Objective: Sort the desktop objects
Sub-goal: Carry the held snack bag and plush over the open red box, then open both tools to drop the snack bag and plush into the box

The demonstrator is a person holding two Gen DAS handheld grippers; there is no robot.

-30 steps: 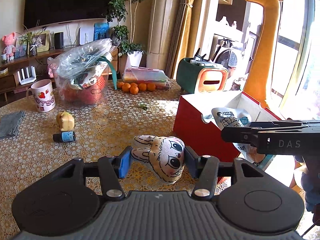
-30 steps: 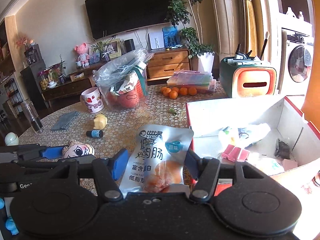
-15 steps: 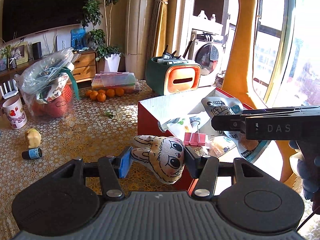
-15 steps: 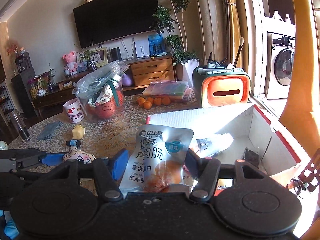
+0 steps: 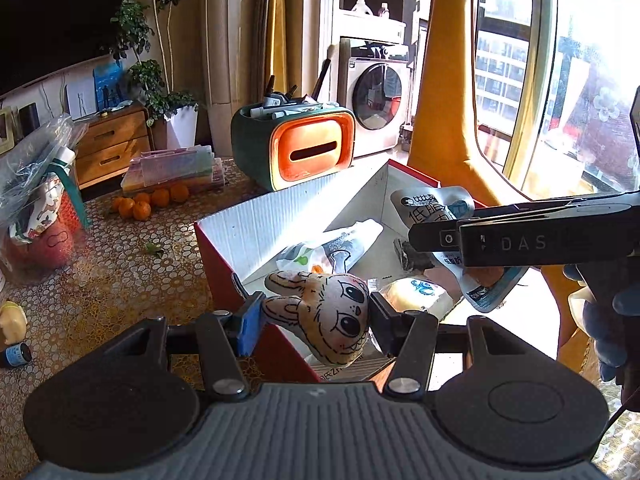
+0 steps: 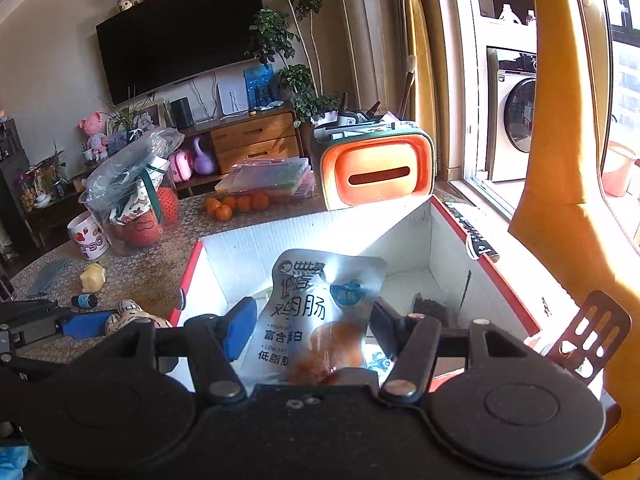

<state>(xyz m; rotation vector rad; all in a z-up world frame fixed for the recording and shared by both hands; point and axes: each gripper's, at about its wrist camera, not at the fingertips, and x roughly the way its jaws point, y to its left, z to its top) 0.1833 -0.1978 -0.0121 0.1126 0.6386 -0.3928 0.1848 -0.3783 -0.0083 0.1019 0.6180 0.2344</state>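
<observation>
My left gripper [image 5: 314, 322] is shut on a cream rabbit-face plush [image 5: 328, 314] and holds it over the near left corner of the red box with white inside [image 5: 256, 224]. My right gripper [image 6: 310, 322] is shut on a silver snack pouch [image 6: 316, 312] printed with Chinese characters, held above the same box [image 6: 436, 236]. In the left wrist view the right gripper's side and the pouch [image 5: 432, 204] hang over the box's right half. Packets and small items lie inside the box. The plush [image 6: 132, 316] and left gripper show at the far left of the right wrist view.
On the patterned table [image 5: 120, 280] behind the box stand a green-and-orange organiser [image 5: 304, 148], oranges [image 5: 148, 200], a flat plastic case [image 5: 176, 168] and a bagged basket [image 5: 36, 200]. A small blue bottle [image 6: 86, 301], yellow figure [image 6: 93, 277] and mug [image 6: 90, 236] sit left.
Both grippers moved right from over the table to above the box, still carrying the plush and the pouch. The box now fills the middle of both views.
</observation>
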